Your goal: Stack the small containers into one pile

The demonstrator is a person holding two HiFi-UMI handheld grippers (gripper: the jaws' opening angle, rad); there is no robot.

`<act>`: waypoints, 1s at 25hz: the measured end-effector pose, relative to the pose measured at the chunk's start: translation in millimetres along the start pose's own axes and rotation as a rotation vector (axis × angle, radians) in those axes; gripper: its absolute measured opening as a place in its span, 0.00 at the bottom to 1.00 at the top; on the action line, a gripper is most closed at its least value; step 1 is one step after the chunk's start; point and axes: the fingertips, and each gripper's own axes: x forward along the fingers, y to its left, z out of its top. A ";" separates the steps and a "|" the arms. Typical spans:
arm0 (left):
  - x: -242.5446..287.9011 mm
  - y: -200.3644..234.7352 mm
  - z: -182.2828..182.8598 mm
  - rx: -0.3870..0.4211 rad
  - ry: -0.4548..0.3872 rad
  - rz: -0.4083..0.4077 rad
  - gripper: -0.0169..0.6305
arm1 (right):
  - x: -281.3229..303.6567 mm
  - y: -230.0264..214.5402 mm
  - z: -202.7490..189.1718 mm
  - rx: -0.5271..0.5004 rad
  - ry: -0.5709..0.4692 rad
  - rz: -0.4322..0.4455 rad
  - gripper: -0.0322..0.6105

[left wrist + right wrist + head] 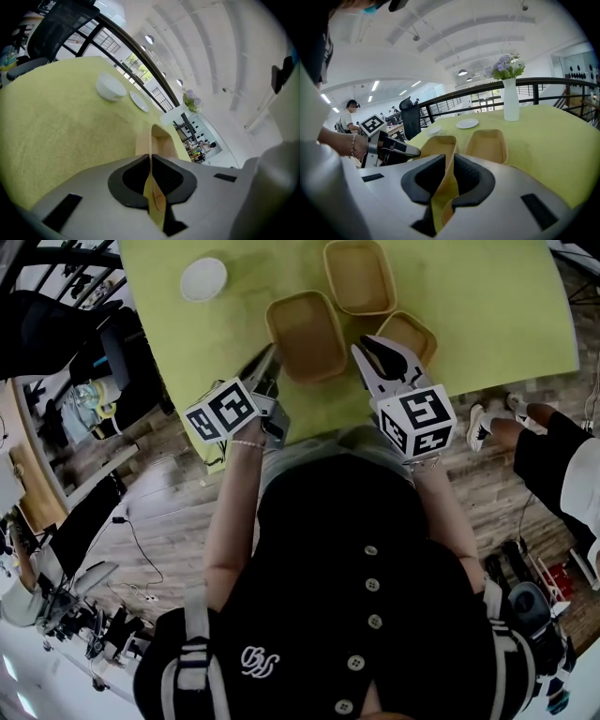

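L gripper (pixel 270 360) nearly closed, pads pinching left rim of the tan rectangular paper container (pixel 307 334) at mid-table on the yellow-green cloth table (pixel 487 306). R gripper (pixel 366 351) also narrow, clamped on same container's right rim. Second tan tray (pixel 359 276) sits just behind, smaller tan tray (pixel 408 334) just right of R gripper, white round bowl (pixel 203 279) well apart, far left

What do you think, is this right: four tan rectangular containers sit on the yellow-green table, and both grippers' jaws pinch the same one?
Not four: the head view shows three tan rectangular containers on the yellow-green table. The left gripper and right gripper do pinch the same one.
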 end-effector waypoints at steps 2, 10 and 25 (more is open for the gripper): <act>-2.6 -6.5 1.9 0.042 0.002 -0.007 0.07 | -4.8 -1.1 -0.4 0.005 -0.007 -0.011 0.13; -0.7 -32.4 11.8 0.159 0.028 -0.073 0.07 | -18.6 -8.2 0.9 0.030 -0.039 -0.061 0.13; 33.5 -100.9 4.1 0.282 0.147 -0.258 0.07 | -61.5 -41.0 -3.3 0.093 -0.098 -0.217 0.11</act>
